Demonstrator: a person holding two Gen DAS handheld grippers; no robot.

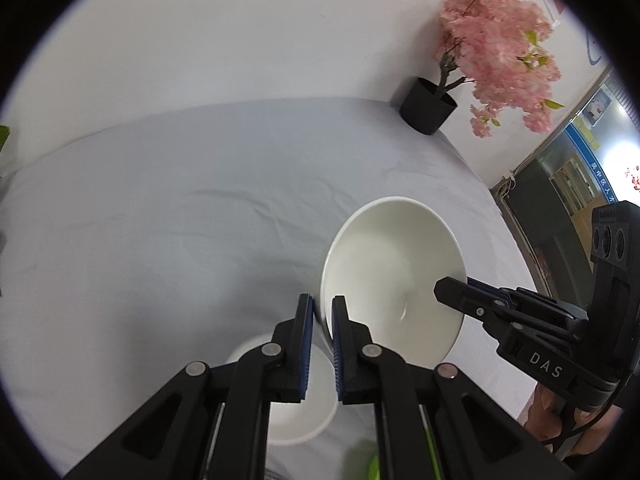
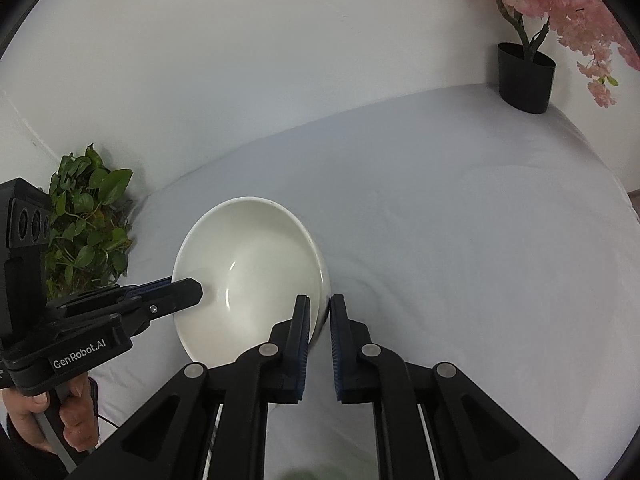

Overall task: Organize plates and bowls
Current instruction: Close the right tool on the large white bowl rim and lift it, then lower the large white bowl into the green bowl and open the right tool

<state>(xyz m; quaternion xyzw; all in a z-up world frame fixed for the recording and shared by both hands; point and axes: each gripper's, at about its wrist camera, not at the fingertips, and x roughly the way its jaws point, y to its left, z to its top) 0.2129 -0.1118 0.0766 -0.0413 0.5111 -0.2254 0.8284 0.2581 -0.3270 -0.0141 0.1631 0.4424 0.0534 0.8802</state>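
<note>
A white bowl (image 1: 396, 276) (image 2: 248, 272) hangs tilted above the white-clothed table (image 1: 180, 220), carried by both grippers. My left gripper (image 1: 323, 308) is shut on the bowl's left rim, with its pads clamping the wall. In the right wrist view that left gripper (image 2: 192, 290) reaches over the rim from the left. My right gripper (image 2: 320, 308) is shut on the opposite rim, and in the left wrist view it (image 1: 452, 286) comes in from the right. A second white dish (image 1: 296, 412) lies on the cloth below, partly hidden behind the left fingers.
A black pot with a pink blossom tree (image 1: 428, 108) (image 2: 526, 76) stands at the table's far right corner. A green leafy plant (image 2: 88, 220) sits at the far left by the wall. The table's right edge (image 1: 504, 216) drops to the floor. A hand (image 2: 60, 412) grips the left handle.
</note>
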